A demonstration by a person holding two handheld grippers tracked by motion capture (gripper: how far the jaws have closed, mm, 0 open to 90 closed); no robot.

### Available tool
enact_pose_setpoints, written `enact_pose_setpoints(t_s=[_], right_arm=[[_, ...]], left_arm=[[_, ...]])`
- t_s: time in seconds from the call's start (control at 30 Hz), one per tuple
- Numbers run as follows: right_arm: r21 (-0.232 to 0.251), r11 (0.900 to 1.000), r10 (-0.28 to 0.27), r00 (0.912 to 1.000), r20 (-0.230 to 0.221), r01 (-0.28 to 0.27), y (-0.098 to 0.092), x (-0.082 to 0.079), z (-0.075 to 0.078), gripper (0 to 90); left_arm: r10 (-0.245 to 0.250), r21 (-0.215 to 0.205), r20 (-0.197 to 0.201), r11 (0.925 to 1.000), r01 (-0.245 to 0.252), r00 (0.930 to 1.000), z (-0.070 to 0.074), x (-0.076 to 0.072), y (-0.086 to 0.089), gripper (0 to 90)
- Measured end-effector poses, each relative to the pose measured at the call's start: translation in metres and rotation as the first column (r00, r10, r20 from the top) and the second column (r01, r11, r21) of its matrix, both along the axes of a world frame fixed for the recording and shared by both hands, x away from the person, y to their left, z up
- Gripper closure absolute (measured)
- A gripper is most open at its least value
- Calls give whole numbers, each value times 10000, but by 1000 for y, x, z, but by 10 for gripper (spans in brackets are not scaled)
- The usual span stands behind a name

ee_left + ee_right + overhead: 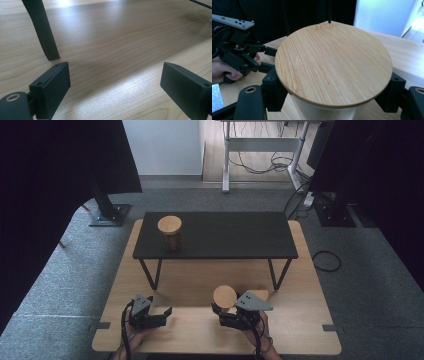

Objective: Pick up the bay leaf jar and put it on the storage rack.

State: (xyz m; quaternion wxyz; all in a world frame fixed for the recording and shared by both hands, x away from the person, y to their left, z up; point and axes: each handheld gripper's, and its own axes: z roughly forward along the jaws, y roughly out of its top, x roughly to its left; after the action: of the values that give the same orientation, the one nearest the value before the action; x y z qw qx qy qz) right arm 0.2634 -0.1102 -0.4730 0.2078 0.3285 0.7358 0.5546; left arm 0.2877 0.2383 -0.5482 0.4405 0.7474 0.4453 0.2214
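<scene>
gripping a white jar (324,112) just under its round bamboo lid (333,63), seen closest in the right gripper view: two black pads (273,91) pressing on opposite sides of the jar body, lid overhanging both. right gripper (226,309) thus pinching the jar, held in a hand (252,332) at the near edge of the wooden table (300,320). showing in the high view as a tan lid disc (224,296) just ahead of the grey three-cornered plate, near the table's front middle, in front of the black shelf (225,235). not telling from the pictures whether the jar base is touching the table.

holding the left gripper (165,314) low over the table at the front left, well apart from the jar. jaws standing spread wide in the left gripper view, bare wood grain (112,50) between them, nothing gripped. pointing toward one black leg (41,30) of the shelf, foot of that leg resting on the table just beyond the left pad (53,86).

appearing again in the right gripper view: left gripper (268,58) off to the left of the lid, fingers of the person's left hand (222,70) wrapping its body, grey plate on top.

standing on the left end of the black shelf: a second jar (170,234) with a matching bamboo lid, brownish contents, upright, far from both grippers. trailing across the grey carpet (65,285) to the right of the table: a black cable loop (326,261).
</scene>
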Motion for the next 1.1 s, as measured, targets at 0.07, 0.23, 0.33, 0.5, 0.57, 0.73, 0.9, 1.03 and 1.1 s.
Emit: enact_pose_setpoints(t_s=[0.07,0.23,0.33,0.5,0.57,0.73,0.9,1.03,1.1], right_arm=[[21,9999,109,9999,11,-109,-1,-1,1,250],[-45,9994,340,9994,114,-340,-1,-3,3,251],[-47,9991,421,9990,150,-420,0,-4,5,251],[41,9983,581,9981,223,-582,0,-4,9,251],[132,9980,616,9979,200,-619,0,-4,10,251],[267,9974,665,9976,174,-669,0,-3,11,251],[231,9974,672,9976,164,-676,-2,-2,15,252],[178,9972,716,9972,223,-720,-3,-1,20,252],[169,9972,722,9971,258,-727,-3,-1,22,252]], left_arm=[[-1,18,1,10000,1,10000,0,0,0,87],[5,22,14,10000,-5,10000,0,0,0,87],[-4,24,13,10000,4,10000,0,0,0,87],[52,63,29,10000,-52,10000,0,1,1,87],[59,22,11,10000,-59,10000,0,1,1,87],[92,1,-13,10000,-92,10000,0,1,2,87],[89,0,-18,10000,-89,10000,0,1,2,87],[95,-6,-29,10000,-95,10000,0,1,2,87],[111,-20,-31,9999,-111,9999,0,1,2,87]])
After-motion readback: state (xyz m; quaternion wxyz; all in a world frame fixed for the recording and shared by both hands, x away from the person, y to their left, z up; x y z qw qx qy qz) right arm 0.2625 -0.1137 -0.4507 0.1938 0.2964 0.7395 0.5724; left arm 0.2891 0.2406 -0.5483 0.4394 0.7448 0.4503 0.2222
